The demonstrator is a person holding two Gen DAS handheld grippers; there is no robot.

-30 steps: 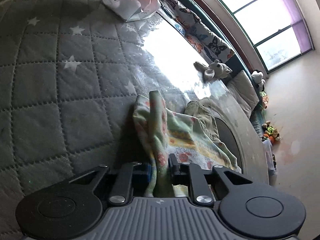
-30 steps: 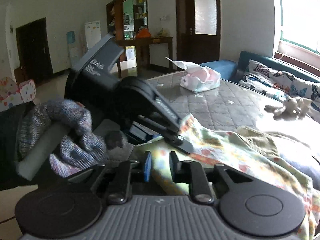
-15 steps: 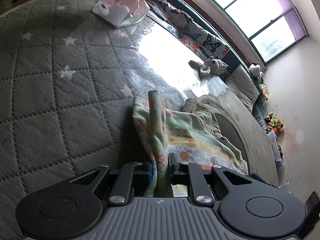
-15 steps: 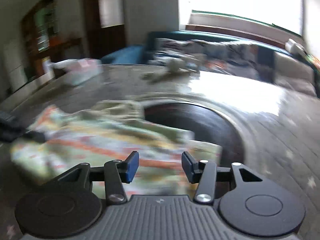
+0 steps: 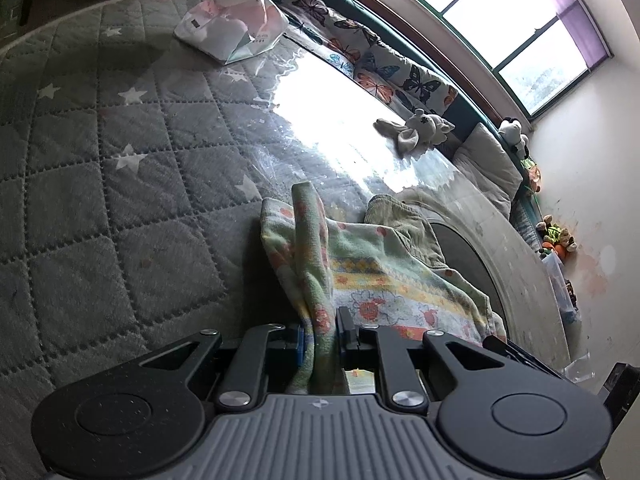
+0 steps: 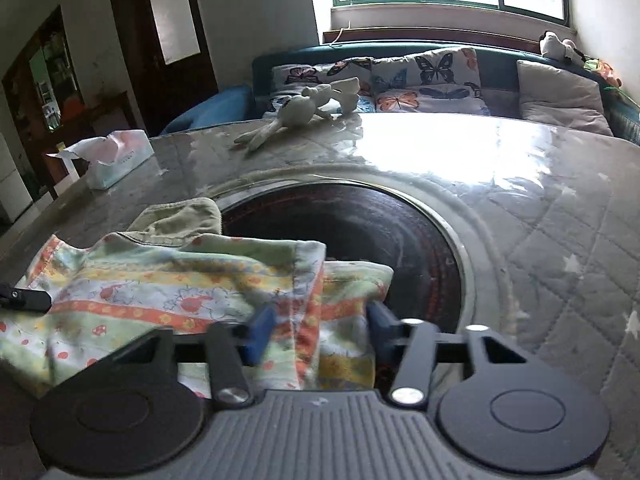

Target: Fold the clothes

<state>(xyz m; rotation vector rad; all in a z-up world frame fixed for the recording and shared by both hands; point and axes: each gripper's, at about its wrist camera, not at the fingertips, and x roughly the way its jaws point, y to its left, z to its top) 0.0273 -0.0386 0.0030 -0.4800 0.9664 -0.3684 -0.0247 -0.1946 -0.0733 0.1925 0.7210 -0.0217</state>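
A patterned garment [image 5: 360, 276] in green, yellow and orange lies crumpled on the quilted grey table cover [image 5: 100, 208]. My left gripper [image 5: 320, 334] is shut on a raised fold of it at its near edge. An olive garment [image 5: 404, 220] lies beyond it. In the right wrist view the patterned garment [image 6: 160, 280] spreads to the left, with the olive garment [image 6: 180, 220] behind. My right gripper [image 6: 320, 328] is open, its fingers on either side of the garment's folded corner. The left gripper's tip [image 6: 24, 300] shows at the far left.
A dark round recess [image 6: 360, 240] with a metal rim sits in the table, partly under the garment. A tissue pack [image 5: 232, 28] and a plush rabbit [image 5: 416, 132] lie on the cover. Butterfly cushions [image 6: 400, 76] line a sofa behind.
My right gripper opened, let go of the garment near the left gripper and swung to its other corner. The left gripper stayed shut on its fold.
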